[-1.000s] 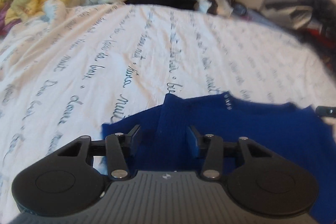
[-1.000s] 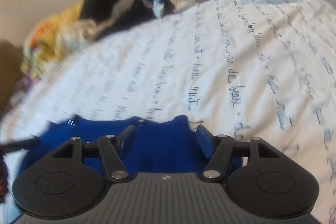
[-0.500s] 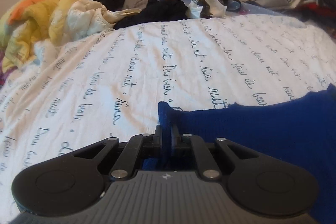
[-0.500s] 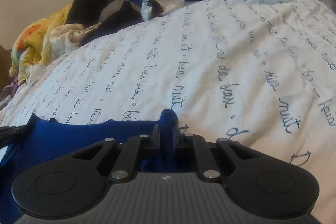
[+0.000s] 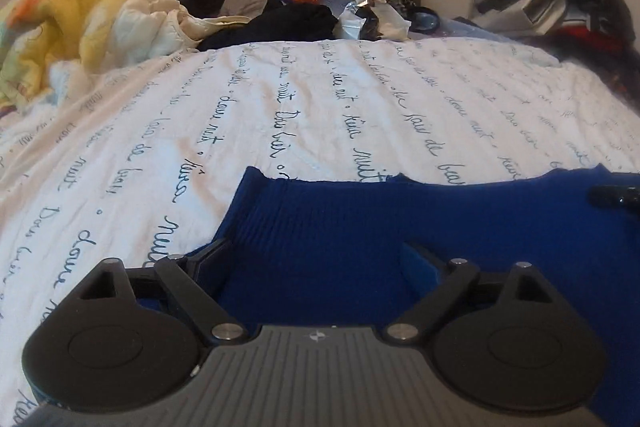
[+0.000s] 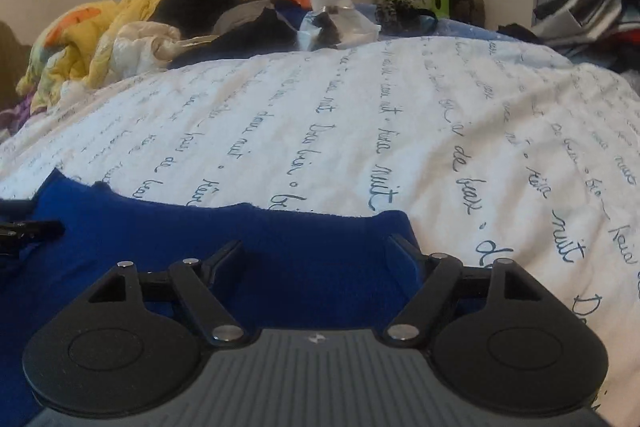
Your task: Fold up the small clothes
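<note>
Deep blue ribbed knit garment (image 5: pixel 360 227) lies spread flat on the near part of the bed, on a white sheet printed with dark cursive script (image 5: pixel 320 99). Its far edge runs straight across both views; one corner sits just ahead of each claw.

Left claw (image 5: pixel 316 259): jaws spread wide, having just opened, with blue knit lying between them but the pads not pressing on it. Right claw (image 6: pixel 316 247): the same, jaws just opened and standing apart over the garment's right corner, nothing pinched. The tip of the other claw shows at the side edge of each view, so the two work side by side along the same edge.

Judged step: a fold or a laying-out has just been set down and both corners let go. How many folds remain cannot be told; only the far edge shows.

Next move likely calls for lifting clear without dragging the soft knit, then re-gripping two fresh corners evenly so the next fold lands square.

Heaped bedding and clothes (image 5: pixel 120 11) at the far end, well apart.
</note>
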### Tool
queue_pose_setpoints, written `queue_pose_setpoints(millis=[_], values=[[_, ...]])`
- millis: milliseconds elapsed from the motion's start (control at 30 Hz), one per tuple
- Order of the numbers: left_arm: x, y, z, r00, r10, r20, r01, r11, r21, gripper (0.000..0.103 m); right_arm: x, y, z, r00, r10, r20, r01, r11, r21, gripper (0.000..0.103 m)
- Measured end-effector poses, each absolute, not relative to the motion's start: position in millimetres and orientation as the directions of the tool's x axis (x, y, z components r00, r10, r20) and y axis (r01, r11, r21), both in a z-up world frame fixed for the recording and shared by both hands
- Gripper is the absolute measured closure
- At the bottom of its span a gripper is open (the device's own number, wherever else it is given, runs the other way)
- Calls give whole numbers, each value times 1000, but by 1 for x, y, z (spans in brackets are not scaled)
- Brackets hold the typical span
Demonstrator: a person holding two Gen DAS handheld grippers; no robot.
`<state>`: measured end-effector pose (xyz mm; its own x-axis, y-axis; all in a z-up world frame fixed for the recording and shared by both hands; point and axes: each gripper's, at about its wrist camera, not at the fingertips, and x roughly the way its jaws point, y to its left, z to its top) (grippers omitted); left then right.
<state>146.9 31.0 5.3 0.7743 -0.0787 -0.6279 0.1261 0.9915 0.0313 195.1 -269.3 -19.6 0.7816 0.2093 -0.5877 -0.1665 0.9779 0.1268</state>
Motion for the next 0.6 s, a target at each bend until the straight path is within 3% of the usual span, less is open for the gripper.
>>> queue_pose_setpoints(millis=[67,133,200,233,300,367,400,467,533,600], values=[[143,24,9,783,-32,-622,106,991,83,10,201,-258,-24,778,173,-604,-176,983,55,25],[125,17,20,794,21,-607,91,984,152,24,201,-252,-20,768,134,-626,-156,988,20,25],[93,13,32,810,-22,-586,126,982,137,19,184,-252,-8,767,119,-630,-107,993,58,24],[77,11,35,814,-61,-578,156,981,115,14,168,-253,-1,779,170,-604,-128,985,113,22],[58,2,29,793,-112,-598,213,972,100,13,146,-249,-5,770,243,-591,-168,969,180,18],[48,1,9,782,-121,-611,229,968,102,10,137,-232,-25,714,221,-665,-206,973,103,17],[44,6,3,794,-122,-596,216,972,89,6,123,-226,-34,769,196,-609,-251,968,-5,14],[47,12,6,781,-131,-611,213,975,62,4,119,-239,-39,776,223,-590,-248,968,40,13],[43,6,13,781,-88,-619,199,974,112,7,120,-244,-38,771,209,-601,-240,970,30,13],[32,3,25,770,-89,-631,199,974,106,16,116,-238,-27,747,159,-645,-190,982,21,13]])
